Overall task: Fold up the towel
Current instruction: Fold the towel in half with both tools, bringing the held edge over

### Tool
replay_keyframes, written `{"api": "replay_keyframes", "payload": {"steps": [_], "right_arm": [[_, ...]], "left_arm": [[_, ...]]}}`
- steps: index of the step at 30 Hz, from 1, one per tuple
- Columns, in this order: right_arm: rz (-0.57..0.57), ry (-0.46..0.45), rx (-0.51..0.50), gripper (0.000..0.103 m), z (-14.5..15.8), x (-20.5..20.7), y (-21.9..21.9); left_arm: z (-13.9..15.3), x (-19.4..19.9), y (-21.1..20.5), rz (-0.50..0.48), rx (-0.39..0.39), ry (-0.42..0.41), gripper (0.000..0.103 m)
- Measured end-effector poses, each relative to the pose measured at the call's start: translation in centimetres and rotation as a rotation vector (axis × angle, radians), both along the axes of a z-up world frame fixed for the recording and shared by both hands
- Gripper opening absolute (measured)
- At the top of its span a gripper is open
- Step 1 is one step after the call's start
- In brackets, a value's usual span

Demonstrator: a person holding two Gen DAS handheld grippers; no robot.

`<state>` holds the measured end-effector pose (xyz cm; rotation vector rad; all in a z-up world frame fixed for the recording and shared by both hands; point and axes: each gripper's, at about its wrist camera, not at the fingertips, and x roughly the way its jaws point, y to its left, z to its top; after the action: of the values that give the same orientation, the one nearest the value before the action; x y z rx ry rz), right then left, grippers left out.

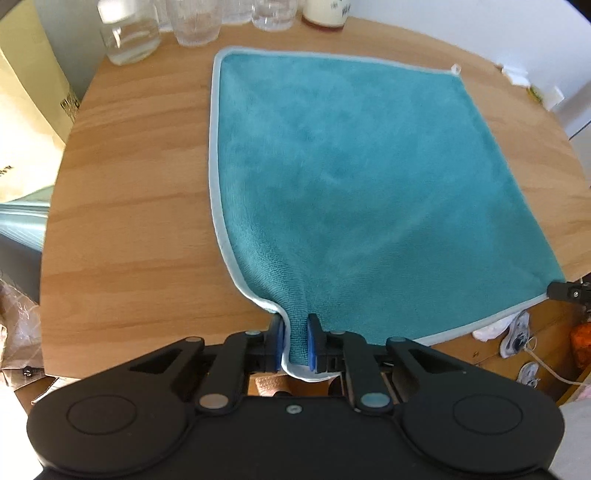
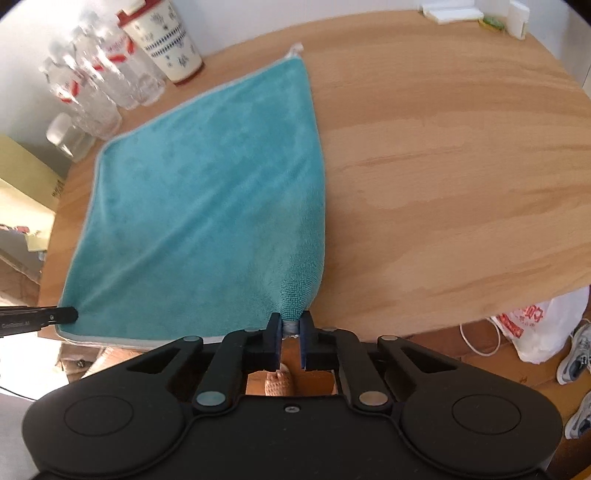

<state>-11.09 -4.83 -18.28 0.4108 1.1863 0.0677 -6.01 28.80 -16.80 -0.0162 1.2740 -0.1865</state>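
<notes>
Teal microfibre towel [image 1: 351,177] lies spread in one layer on round worktop [image 1: 140,206]; left claw [image 1: 295,341] and right claw [image 2: 291,338] each pinch a near corner. No fold visible.

Materials and finishes: cloth, wood, plastic, glass, metal.

Towel [image 1: 351,177]: teal plush cloth, matt short looped pile, bound with a smooth pale grey edge tape. Surface [image 1: 136,206]: light wood with visible grain, smooth satin finish, faint sheen patches in the right wrist view. Left gripper [image 1: 295,343] and right gripper [image 2: 291,341]: matt black plastic bodies, dull metal pivot pins, blue pads on the fingers. Glass jars [image 1: 129,33]: clear, glossy. Paper cup [image 2: 166,40]: printed, matt.
</notes>
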Motion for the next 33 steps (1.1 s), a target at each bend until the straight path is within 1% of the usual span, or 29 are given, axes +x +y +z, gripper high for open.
{"api": "replay_keyframes", "payload": {"steps": [3,10,16,20,24,27,33], "right_arm": [[-0.01,-0.044,0.011,0.009,1.6,0.6,0.0],[-0.011,-0.142,-0.008,0.009,3.7,3.2,-0.1],[0.001,-0.219,-0.016,0.009,5.6,5.4,-0.3],[-0.007,-0.26,-0.003,0.009,6.9,6.5,-0.8],[-0.006,-0.278,-0.01,0.009,7.3,7.4,-0.6],[-0.01,-0.276,-0.007,0.009,7.2,8.3,-0.4],[-0.043,-0.247,-0.003,0.009,6.3,11.0,-1.0]], "left_arm": [[1.8,0.3,0.0,0.021,0.013,-0.045,0.012],[3.9,1.5,-0.3,0.049,0.002,-0.112,0.012],[5.7,2.9,-0.8,0.046,0.034,-0.177,0.012],[6.5,3.7,-0.6,0.064,0.032,-0.204,0.012],[7.2,4.7,-0.9,0.074,0.046,-0.24,0.012],[7.5,5.4,-1.0,0.078,0.049,-0.252,0.012],[7.2,7.4,-1.0,0.092,0.052,-0.241,0.012]]}}
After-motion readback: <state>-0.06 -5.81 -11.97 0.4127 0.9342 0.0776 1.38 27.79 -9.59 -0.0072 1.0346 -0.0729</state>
